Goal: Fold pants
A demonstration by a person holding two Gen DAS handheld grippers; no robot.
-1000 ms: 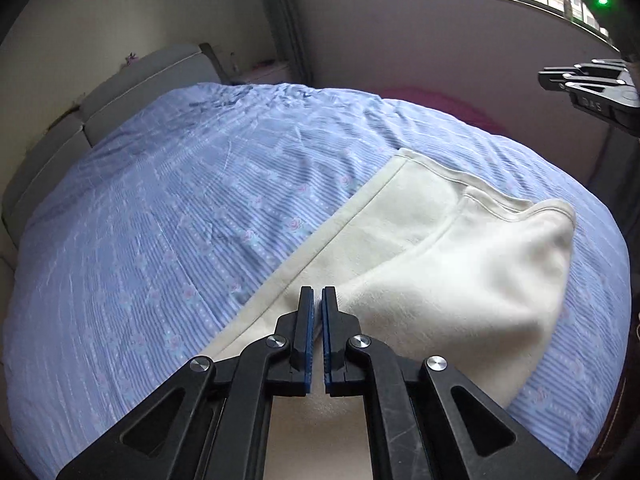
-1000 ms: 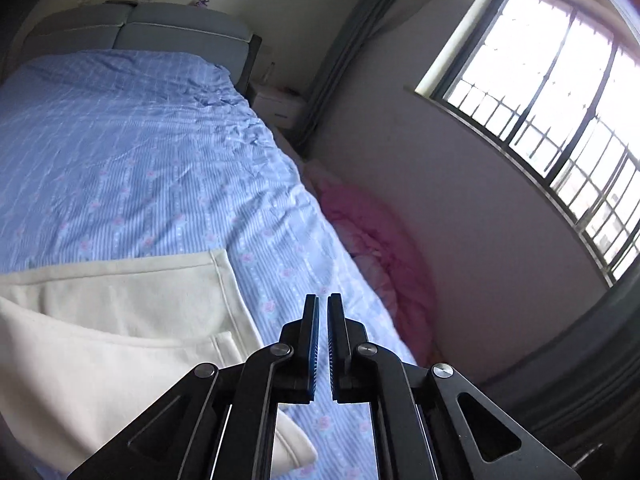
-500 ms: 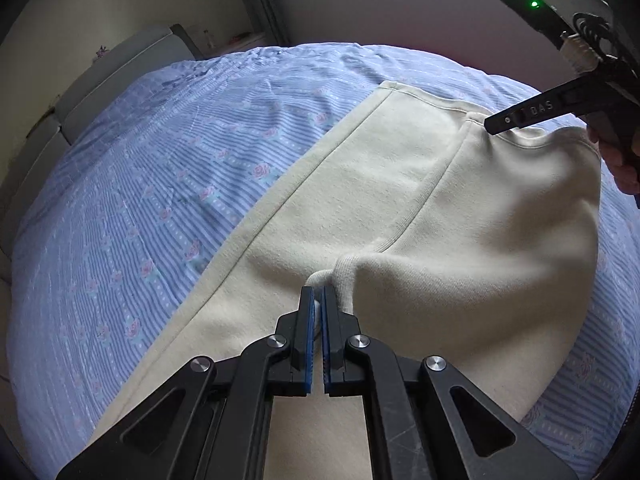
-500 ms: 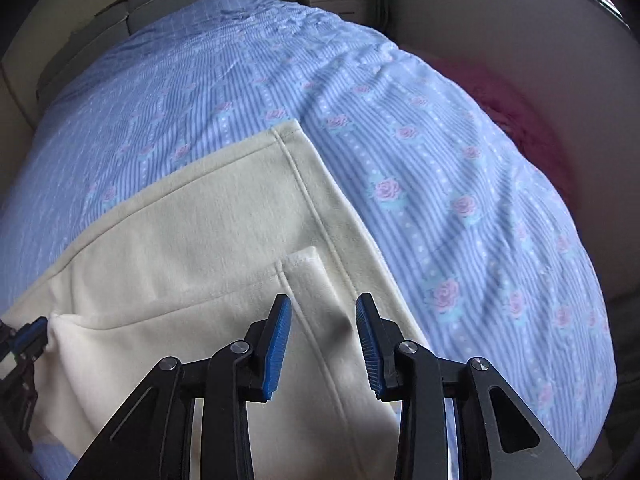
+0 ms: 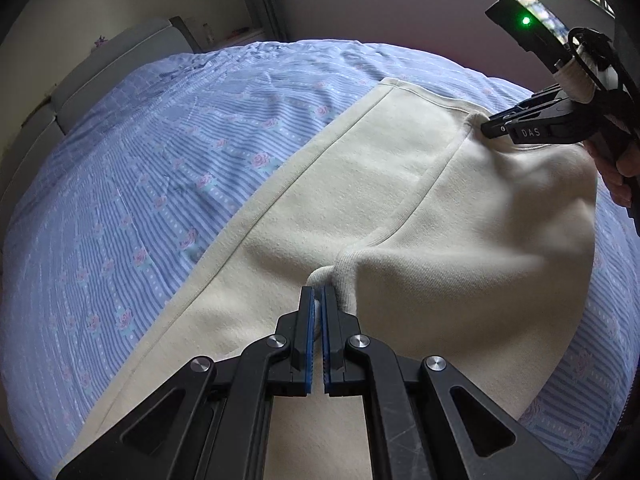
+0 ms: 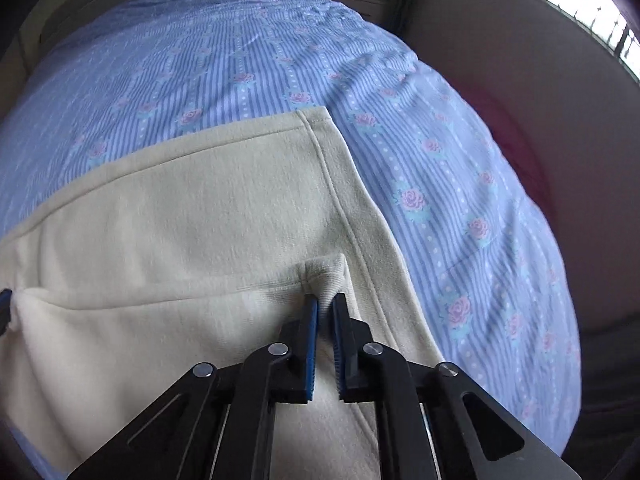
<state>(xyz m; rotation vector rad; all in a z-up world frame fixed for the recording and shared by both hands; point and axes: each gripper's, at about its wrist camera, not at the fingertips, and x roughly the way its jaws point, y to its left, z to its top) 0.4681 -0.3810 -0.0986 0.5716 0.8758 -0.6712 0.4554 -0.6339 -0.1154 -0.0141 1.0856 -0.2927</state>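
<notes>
Cream pants (image 5: 360, 184) lie on the blue flowered bedsheet (image 5: 120, 184), one layer folded over another. My left gripper (image 5: 318, 294) is shut on a ribbed corner of the upper layer, and cloth bulges out between its blue pads. In the left wrist view my right gripper (image 5: 486, 128) pinches the far corner of that same layer. The right wrist view shows the right gripper (image 6: 325, 300) shut on the ribbed corner of the pants (image 6: 200, 216), with the fabric puckered at its tips. The left gripper's tip shows at that view's left edge.
The bed (image 6: 240, 52) fills both views, with a grey headboard (image 5: 120, 56) at the far end. A wall and a barred window (image 6: 592, 12) stand to the right, with something pink (image 6: 516, 136) between bed and wall. A hand (image 5: 620, 176) holds the right gripper.
The right gripper came down from above the bed, opened over the pants' corner and shut on it. The left gripper sank and took hold of the other corner.
</notes>
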